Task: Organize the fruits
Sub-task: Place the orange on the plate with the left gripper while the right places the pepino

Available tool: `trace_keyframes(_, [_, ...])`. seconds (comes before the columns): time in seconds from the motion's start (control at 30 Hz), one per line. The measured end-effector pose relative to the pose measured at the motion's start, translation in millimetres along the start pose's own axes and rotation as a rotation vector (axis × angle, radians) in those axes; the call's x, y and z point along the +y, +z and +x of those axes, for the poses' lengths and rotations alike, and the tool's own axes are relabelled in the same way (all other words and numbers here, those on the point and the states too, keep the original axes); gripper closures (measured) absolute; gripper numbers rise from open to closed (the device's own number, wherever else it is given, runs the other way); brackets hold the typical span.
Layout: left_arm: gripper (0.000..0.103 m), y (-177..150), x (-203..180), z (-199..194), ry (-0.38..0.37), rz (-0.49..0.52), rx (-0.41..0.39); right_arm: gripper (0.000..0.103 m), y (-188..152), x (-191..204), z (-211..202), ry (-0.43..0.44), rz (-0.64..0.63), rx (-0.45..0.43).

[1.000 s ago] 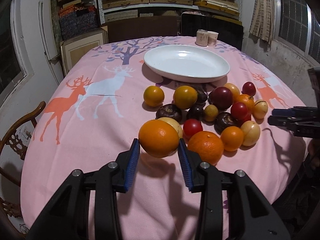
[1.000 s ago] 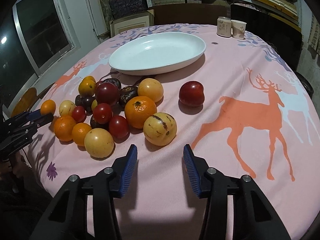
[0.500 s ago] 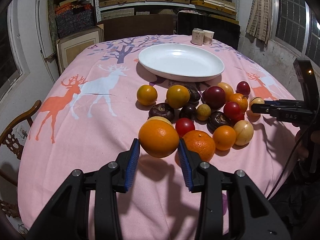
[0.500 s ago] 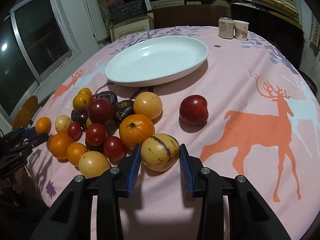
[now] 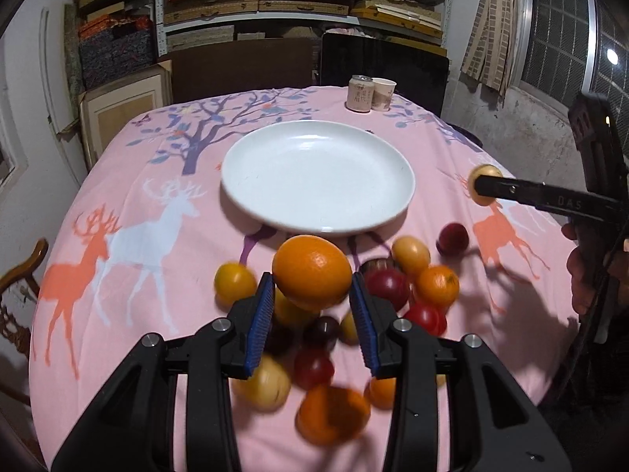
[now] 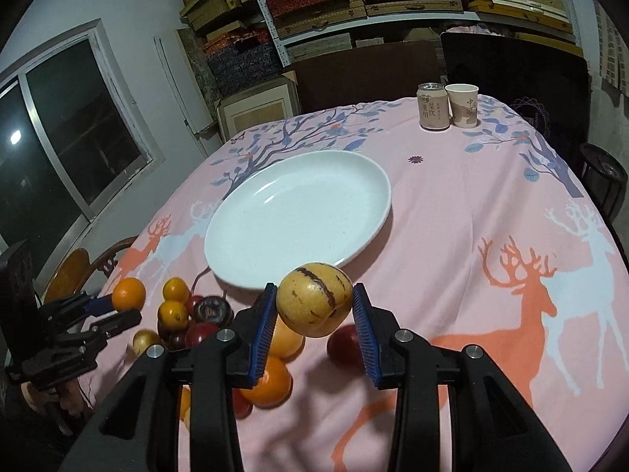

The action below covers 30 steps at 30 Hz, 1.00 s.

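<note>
Left gripper (image 5: 311,301) is clamped on a big orange (image 5: 311,272), held up over the fruit pile (image 5: 412,291) just short of the white plate (image 5: 317,175). Right gripper (image 6: 313,312) is squeezing a yellow brown-streaked fruit (image 6: 314,299), also off the pink deer tablecloth (image 6: 491,212), near the plate's front rim.

White plate (image 5: 251,204), pink deer-patterned tablecloth (image 5: 129,291)

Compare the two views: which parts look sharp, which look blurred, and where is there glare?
Left wrist view: the held orange is sharp, the fruit pile beneath smears; soft sheen on the white plate. Right wrist view: the held yellow striped fruit is crisp, and a light glares in the window.
</note>
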<state>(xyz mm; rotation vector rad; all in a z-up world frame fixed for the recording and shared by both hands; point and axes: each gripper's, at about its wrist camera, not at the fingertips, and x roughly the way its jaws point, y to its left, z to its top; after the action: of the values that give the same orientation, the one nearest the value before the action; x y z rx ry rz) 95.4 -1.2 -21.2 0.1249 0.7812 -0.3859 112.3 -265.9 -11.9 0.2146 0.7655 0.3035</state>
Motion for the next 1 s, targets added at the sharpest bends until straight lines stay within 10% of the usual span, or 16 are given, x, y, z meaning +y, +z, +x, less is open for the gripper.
trace_keyframes(0.33, [0.064,62,8,98,0.001,-0.026,0.088,0.063,43,8,86,-0.001,-0.012,0.095])
trace_keyframes(0.4, [0.062,67,13,110,0.011,-0.05,0.116,0.043,46,7,93,-0.001,0.001,0.099])
trace_keyframes(0.57, [0.039,61,17,81,0.024,-0.066,0.048,0.04,38,9,63,-0.007,-0.009,0.03])
trace_keyframes(1.0, [0.038,-62,-9,-20,-0.016,0.033,0.082,0.034,-58,13,-21,-0.083,-0.039,-0.027])
